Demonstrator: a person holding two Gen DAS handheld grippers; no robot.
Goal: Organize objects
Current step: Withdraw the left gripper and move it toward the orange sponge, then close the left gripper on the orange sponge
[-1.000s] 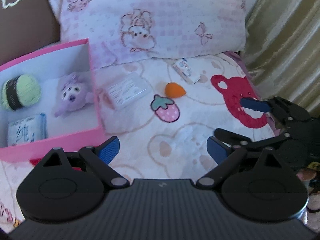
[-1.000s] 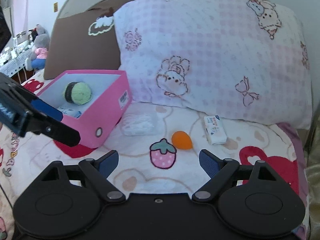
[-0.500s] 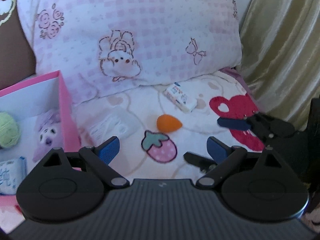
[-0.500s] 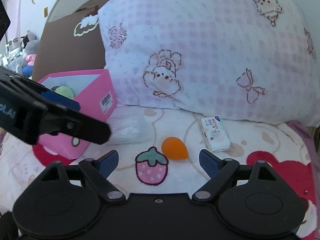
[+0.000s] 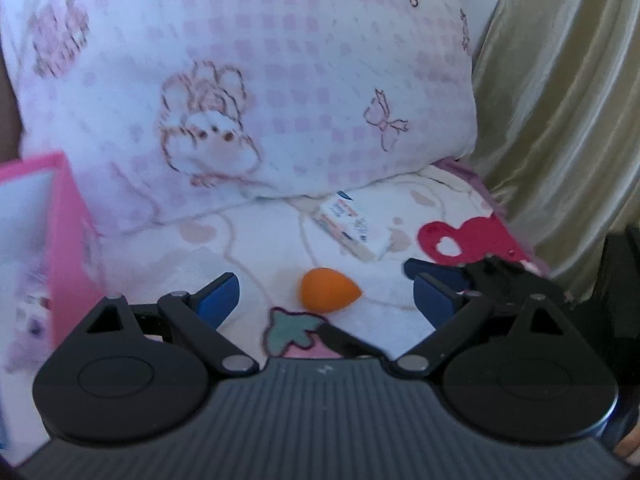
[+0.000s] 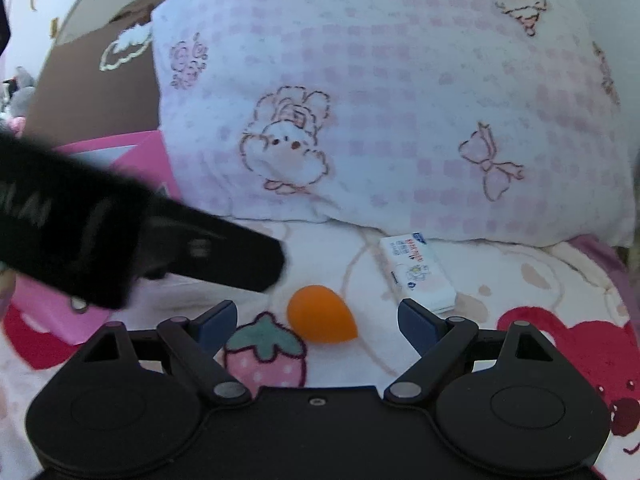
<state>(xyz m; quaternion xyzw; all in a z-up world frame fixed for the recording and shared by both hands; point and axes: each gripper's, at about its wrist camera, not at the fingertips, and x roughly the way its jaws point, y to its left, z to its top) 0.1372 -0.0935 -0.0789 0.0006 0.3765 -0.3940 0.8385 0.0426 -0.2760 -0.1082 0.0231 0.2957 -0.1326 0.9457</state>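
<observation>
An orange egg-shaped sponge (image 5: pixel 328 290) (image 6: pixel 322 314) lies on the bed sheet between both grippers' fingers. My left gripper (image 5: pixel 326 300) is open and empty, just short of the sponge. My right gripper (image 6: pixel 316 322) is open and empty, close to the sponge. A small white tissue pack (image 5: pixel 352 230) (image 6: pixel 418 274) lies behind it near the pillow. The pink box (image 5: pixel 60 236) (image 6: pixel 152 156) stands at the left. The left gripper's black body (image 6: pixel 140 240) crosses the right wrist view; the right gripper's fingers (image 5: pixel 452 272) show in the left wrist view.
A large pink-patterned pillow (image 5: pixel 248 80) (image 6: pixel 380 100) leans behind the objects. A gold curtain (image 5: pixel 560 100) hangs at the right. A brown cushion (image 6: pixel 92 80) stands behind the box. The sheet carries a strawberry patch (image 6: pixel 264 354) and a red print (image 5: pixel 460 240).
Both grippers have moved forward toward the orange sponge, which now lies close between their fingers. The pink box has slid to the left edge of both views.
</observation>
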